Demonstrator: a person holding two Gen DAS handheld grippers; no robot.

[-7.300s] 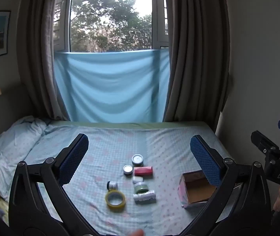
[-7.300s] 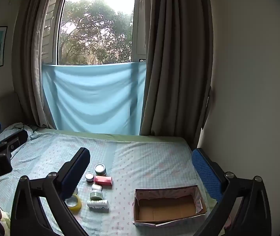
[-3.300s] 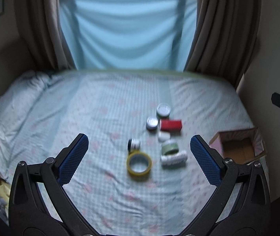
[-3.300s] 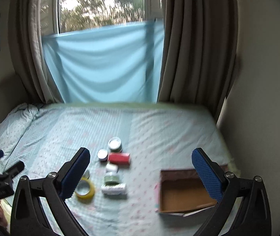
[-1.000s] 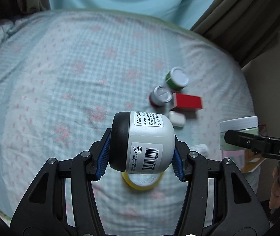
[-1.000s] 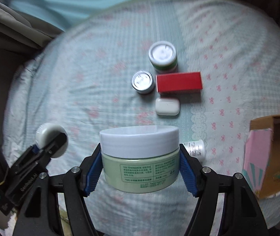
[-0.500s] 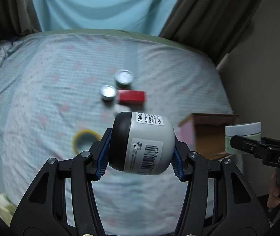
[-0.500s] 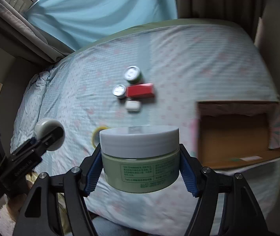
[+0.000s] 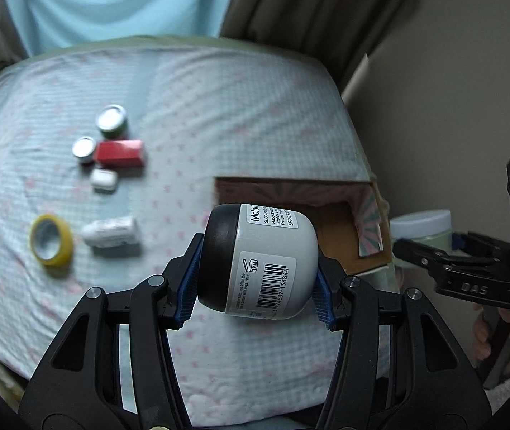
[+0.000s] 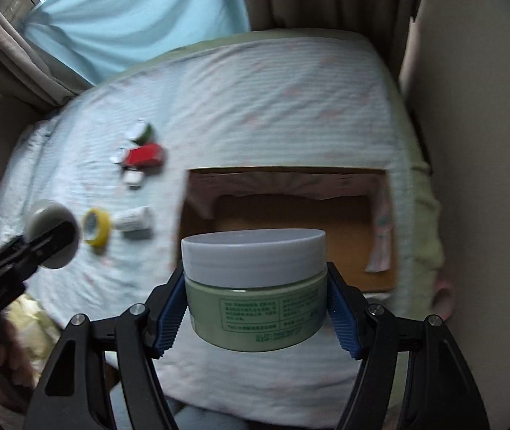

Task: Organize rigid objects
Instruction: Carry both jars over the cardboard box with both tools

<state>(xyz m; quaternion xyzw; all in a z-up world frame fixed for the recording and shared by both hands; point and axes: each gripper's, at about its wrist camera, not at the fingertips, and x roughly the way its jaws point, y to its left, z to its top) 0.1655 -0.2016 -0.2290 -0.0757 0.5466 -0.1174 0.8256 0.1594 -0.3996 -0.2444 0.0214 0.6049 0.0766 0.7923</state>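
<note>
On the bed (image 9: 219, 114), its pale checked sheet under a blue cloth (image 9: 118, 3) and brown curtains (image 9: 312, 10), the left gripper (image 9: 256, 288) has its fingers clamped on a white jar (image 9: 269, 268), and the right gripper (image 10: 256, 317) on a green jar (image 10: 255, 286) above the cardboard box (image 10: 355, 229).

Cardboard box (image 10: 380, 261) interior bare, open from above; pink walls rim it. Bedsheet (image 9: 237, 107) between box and item cluster around red box (image 9: 120, 153) is free.
</note>
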